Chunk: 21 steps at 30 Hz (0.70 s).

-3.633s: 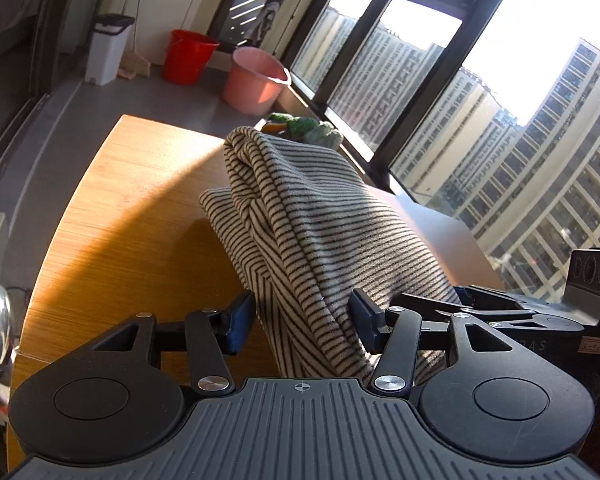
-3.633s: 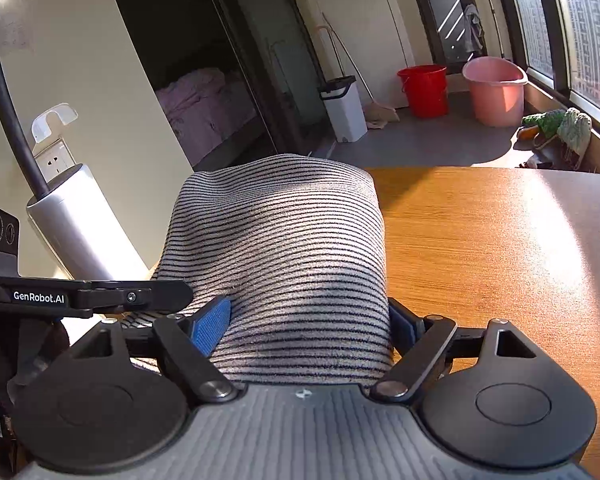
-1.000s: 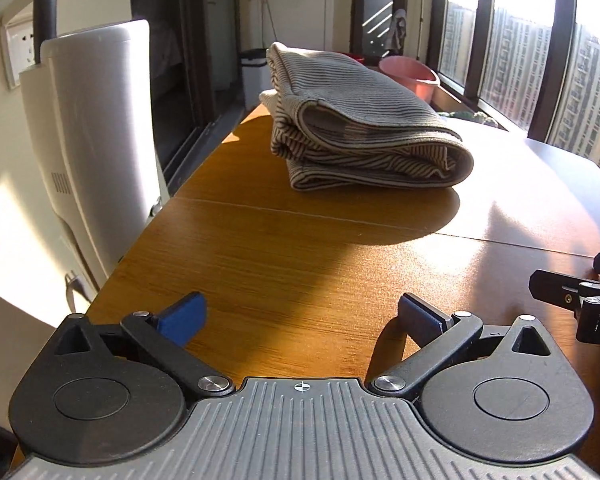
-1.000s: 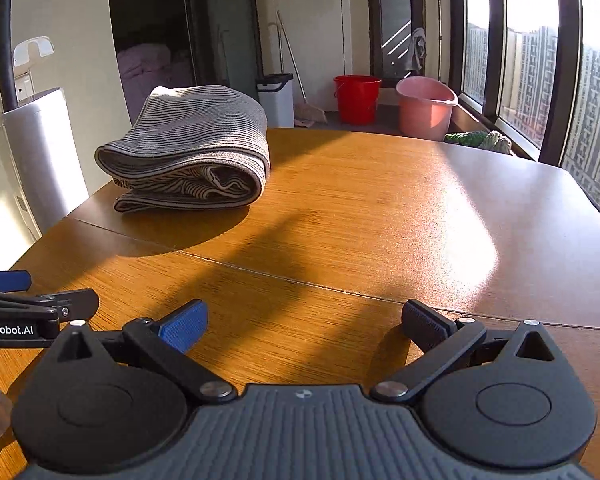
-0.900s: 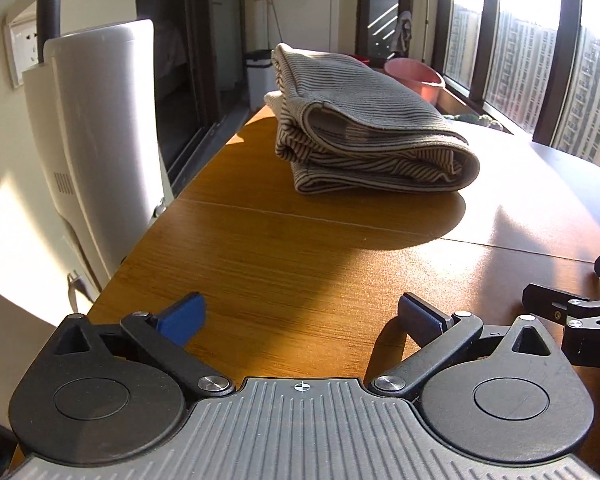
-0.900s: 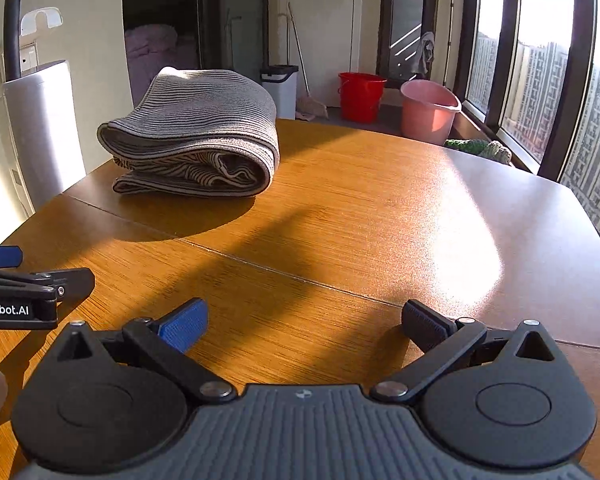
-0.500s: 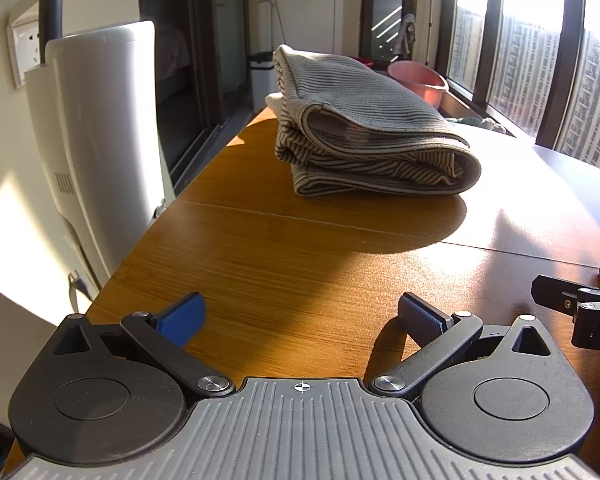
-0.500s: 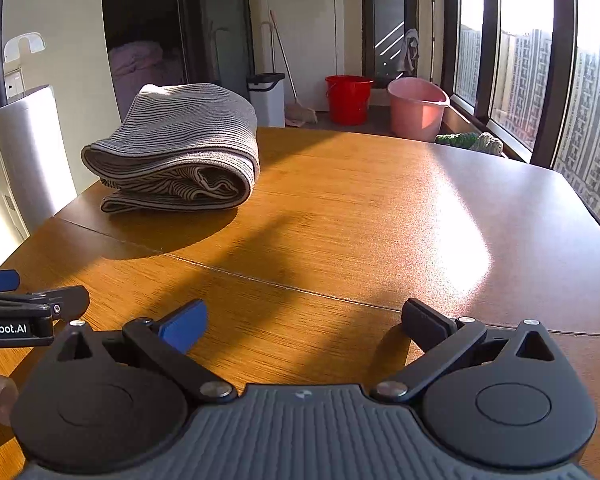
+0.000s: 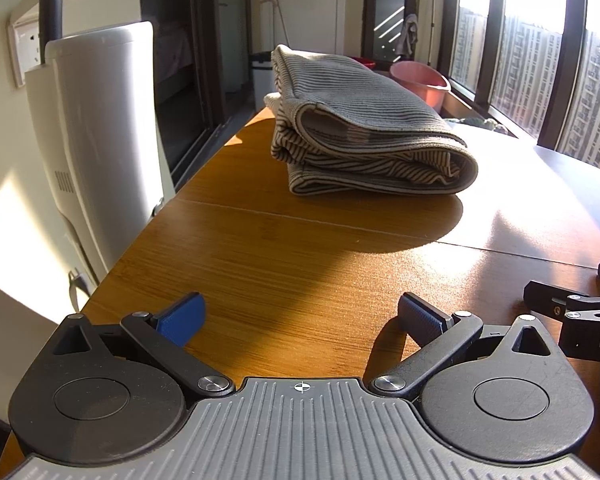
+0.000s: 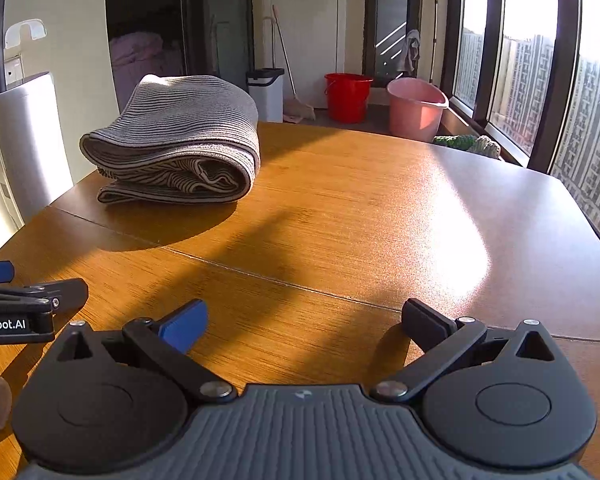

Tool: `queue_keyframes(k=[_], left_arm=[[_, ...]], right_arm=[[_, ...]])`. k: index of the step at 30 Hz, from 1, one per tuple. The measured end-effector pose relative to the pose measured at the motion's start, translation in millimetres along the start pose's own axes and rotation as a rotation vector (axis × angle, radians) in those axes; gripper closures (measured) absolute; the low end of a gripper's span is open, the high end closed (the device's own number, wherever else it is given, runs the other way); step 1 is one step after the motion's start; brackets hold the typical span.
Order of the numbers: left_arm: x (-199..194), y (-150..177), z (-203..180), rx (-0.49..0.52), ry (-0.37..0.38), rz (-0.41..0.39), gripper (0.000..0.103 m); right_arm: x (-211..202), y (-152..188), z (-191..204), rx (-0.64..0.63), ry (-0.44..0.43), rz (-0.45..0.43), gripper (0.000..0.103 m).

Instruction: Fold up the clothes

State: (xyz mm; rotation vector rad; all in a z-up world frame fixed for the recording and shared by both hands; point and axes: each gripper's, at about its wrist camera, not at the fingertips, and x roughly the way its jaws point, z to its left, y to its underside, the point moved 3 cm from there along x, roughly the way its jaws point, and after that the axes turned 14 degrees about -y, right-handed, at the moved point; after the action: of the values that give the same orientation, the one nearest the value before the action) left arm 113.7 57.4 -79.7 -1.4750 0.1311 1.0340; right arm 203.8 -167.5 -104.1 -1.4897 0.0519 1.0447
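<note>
Striped garment [image 9: 364, 136] lies folded into a compact multi-layer bundle on the wooden tabletop [image 9: 300, 264], at about 12 o'clock from the left tool [image 9: 300, 316] and about 10 o'clock from the right tool [image 10: 304, 320]. Rolled fold edge faces the cameras; layers look even, upper flap bulges slightly. Both tools sit low over the near tabletop, well apart from the bundle, jaws spread wide, nothing held. Each tool's side shows at the margin of the other's view, so they sit side by side. Judgement: fold appears complete; step in hand is the release and retreat. To do it well: keep jaws wide and clear of the cloth so no layer snags; if tidying, press the top flap flat from above, not from the rolled edge, to avoid unrolling. White appliance [image 9: 100, 140] stands off the tabletop's edge at 10 o'clock. Pink bucket [image 10: 416, 108] and red bucket [image 10: 348, 96] are on the floor beyond, near 1 o'clock.
</note>
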Motion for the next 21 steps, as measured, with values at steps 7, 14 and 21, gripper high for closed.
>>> queue_keyframes(k=[7, 14, 21], left_arm=[[0.3, 0.1, 0.7, 0.0, 0.0, -0.001, 0.0], [0.2, 0.3, 0.8, -0.001, 0.0, -0.001, 0.0], [1.1, 0.1, 0.2, -0.001, 0.0, -0.001, 0.0]], right_arm=[[0.2, -0.2, 0.5, 0.001, 0.0, 0.0, 0.0], [0.8, -0.5, 0.9, 0.001, 0.001, 0.0, 0.0], [1.1, -0.6, 1.4, 0.002, 0.001, 0.0, 0.0]])
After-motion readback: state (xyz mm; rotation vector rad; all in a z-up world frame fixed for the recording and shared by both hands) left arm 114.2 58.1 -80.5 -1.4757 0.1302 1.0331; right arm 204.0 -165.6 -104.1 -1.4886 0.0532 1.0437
